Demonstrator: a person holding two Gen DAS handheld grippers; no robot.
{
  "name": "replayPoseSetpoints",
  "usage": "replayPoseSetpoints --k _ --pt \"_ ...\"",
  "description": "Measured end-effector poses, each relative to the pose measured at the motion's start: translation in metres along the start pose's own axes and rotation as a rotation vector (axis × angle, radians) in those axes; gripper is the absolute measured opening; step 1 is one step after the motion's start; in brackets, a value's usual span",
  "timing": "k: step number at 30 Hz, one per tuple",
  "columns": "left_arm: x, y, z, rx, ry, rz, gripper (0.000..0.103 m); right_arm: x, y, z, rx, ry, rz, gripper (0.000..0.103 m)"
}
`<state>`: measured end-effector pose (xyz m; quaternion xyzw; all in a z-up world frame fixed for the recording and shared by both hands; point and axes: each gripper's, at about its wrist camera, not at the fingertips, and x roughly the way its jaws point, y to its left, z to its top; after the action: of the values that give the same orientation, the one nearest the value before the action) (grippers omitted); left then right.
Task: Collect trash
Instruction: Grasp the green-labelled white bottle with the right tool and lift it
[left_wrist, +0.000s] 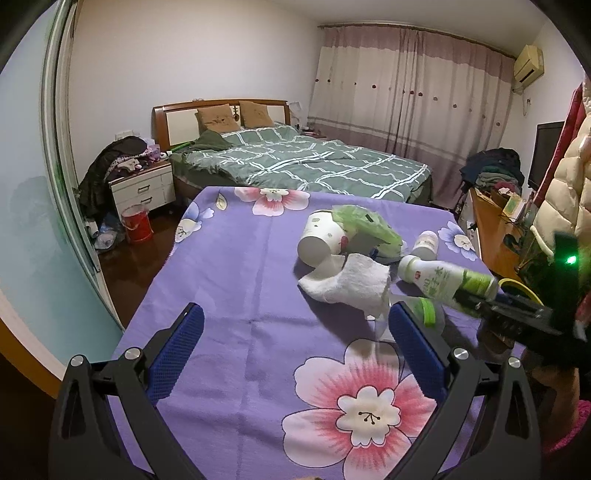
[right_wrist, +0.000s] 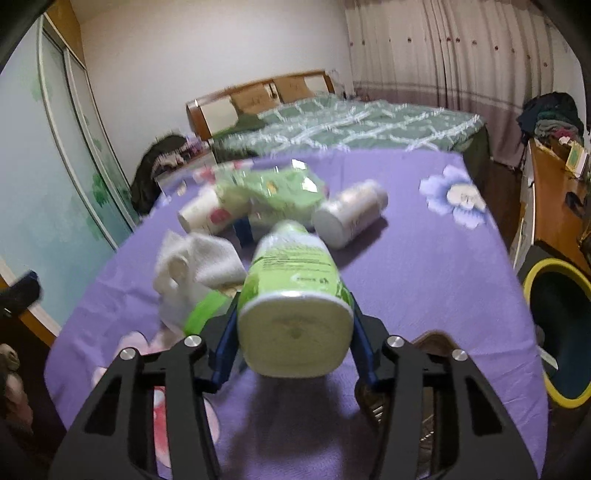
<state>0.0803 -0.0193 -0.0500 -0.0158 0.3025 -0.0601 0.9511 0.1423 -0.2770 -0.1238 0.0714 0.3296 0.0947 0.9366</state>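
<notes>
The right gripper (right_wrist: 295, 332) pinched a white bottle with a green label (right_wrist: 291, 295) near its base, its blue pads pressed against both sides and the bottle lifted clear of the purple flowered cloth (left_wrist: 240, 280) that covered the table. In the left wrist view that bottle (left_wrist: 447, 278) pointed its neck toward the rest of the litter. The left gripper (left_wrist: 295, 332) hovered low over the cloth with its jaws spread wide and nothing between them. Just beyond its right finger lay a crumpled white paper towel (left_wrist: 351, 284), with a small green-rimmed lid (left_wrist: 428, 312) beside it. Past the towel one tipped paper cup (left_wrist: 321, 240) lay on its side, touching a crumpled green plastic bag (left_wrist: 369, 230), and one smaller white bottle (left_wrist: 426, 245) lay near the cloth's far right edge. That made two bottles, one cup, one bag, one towel. A yellow-rimmed bin (right_wrist: 557, 332) stood off the table's right side, and a bed with a green checked quilt (left_wrist: 314, 162) lay behind the table.
</notes>
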Motion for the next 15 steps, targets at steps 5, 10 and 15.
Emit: replayPoseSetpoints --k 5,10,15 --pt "0.004 -0.004 -0.003 0.007 0.010 -0.006 0.098 -0.020 0.004 0.012 -0.004 -0.079 0.011 0.050" --pt "0.004 -0.007 -0.005 0.013 0.014 -0.015 0.098 -0.029 0.003 0.021 -0.003 -0.123 0.014 0.049" --pt "0.007 -0.010 -0.007 0.020 0.022 -0.024 0.098 -0.027 0.002 0.028 0.005 -0.132 0.010 0.049"
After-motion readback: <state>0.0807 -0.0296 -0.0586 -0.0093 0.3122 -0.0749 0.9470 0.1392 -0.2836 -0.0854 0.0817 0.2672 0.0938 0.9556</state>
